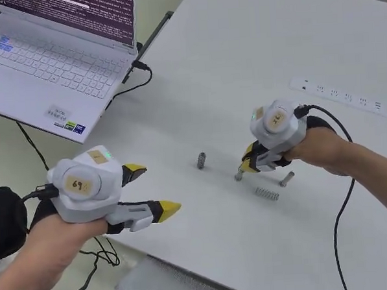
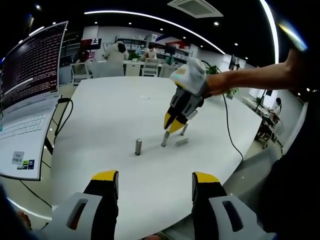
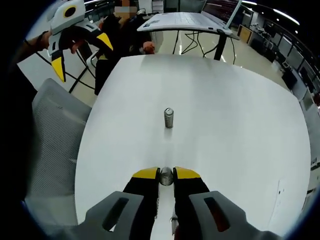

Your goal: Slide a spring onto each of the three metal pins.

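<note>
Fingers of your right gripper (image 1: 245, 169) grip a metal pin (image 3: 166, 176) at centre right; your left gripper (image 1: 160, 188), lower left, holds its fingers wide apart at the table (image 1: 241, 64) edge.

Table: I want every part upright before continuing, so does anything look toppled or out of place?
A bare metal pin appears to lie on its side by the right gripper, which grips another spring, a loose spring flat beside it. The pin with a spring stands upright. Nothing looks damaged.
</note>
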Motion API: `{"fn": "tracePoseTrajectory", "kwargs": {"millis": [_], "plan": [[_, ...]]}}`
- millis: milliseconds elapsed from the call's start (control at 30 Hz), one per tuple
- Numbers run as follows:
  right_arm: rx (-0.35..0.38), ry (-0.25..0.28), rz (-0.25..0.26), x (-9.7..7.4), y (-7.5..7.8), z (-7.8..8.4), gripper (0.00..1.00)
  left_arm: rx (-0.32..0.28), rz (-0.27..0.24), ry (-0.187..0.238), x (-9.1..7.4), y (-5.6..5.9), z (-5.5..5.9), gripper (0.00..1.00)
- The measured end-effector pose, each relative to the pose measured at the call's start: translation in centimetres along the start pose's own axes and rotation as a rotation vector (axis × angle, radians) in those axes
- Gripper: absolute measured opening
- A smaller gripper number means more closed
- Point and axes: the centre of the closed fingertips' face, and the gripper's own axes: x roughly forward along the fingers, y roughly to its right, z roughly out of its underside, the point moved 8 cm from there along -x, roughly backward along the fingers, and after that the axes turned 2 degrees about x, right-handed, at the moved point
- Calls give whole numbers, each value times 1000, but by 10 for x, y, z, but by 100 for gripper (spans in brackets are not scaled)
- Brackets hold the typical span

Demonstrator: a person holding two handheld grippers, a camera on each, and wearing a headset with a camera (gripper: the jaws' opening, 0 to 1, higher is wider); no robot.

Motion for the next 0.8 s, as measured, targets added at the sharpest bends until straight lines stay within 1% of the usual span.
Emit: {"fn": "tracePoseTrajectory", "kwargs": {"millis": [133, 333, 467, 600, 667, 800], "plan": [[-6, -7, -3, 5, -1, 0, 9, 0, -1, -1, 0, -1, 0, 55], [-36, -33, -11, 14, -2, 0, 9, -5, -4, 11, -1, -2, -2, 55], [-35, -40, -16, 20, 0, 2, 9, -3, -4, 11, -2, -3, -2, 55], [-46, -54, -20, 25, -1, 3, 9, -2, -9, 32, -3, -6, -2, 56], [-49, -58, -23, 27, -1, 3, 9, -1, -11, 36, -2, -6, -2, 56], [-48, -62, -30, 31, 0, 4, 9, -1, -10, 30, -2, -7, -2, 56]]}}
